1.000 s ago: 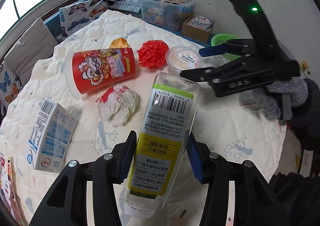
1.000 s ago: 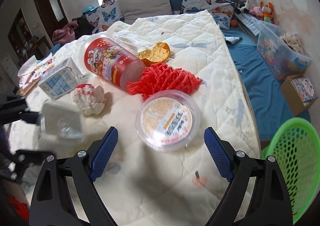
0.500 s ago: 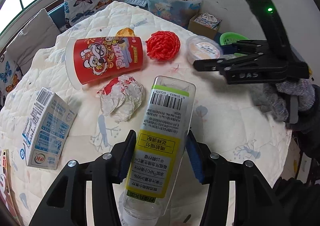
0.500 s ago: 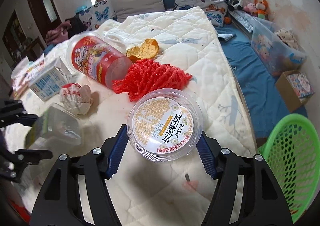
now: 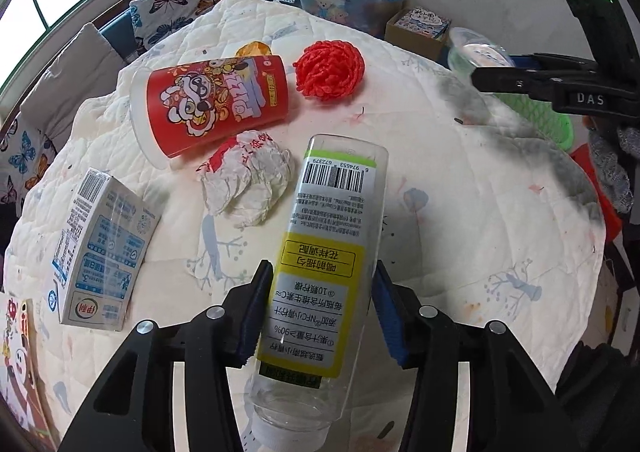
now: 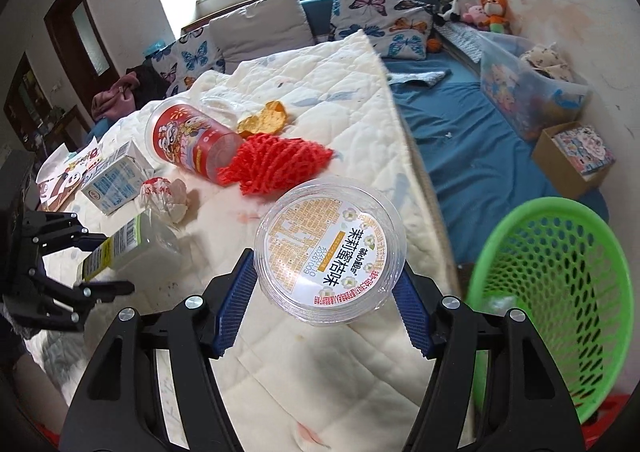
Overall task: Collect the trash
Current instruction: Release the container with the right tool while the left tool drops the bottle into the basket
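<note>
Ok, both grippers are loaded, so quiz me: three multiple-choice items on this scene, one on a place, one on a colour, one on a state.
1. Where is the basket?
A. on the quilt
B. on the floor past the quilt's edge
C. on the cushions

2. What colour is the mesh netting?
A. red
B. blue
C. yellow

3. What is the right gripper doing?
A. hanging open
B. gripping the round tub
C. gripping the carton

Answers:
1 B, the basket stands beyond the quilt's edge.
2 A, the netting is bright red.
3 B, both pads press the tub's sides.
</note>
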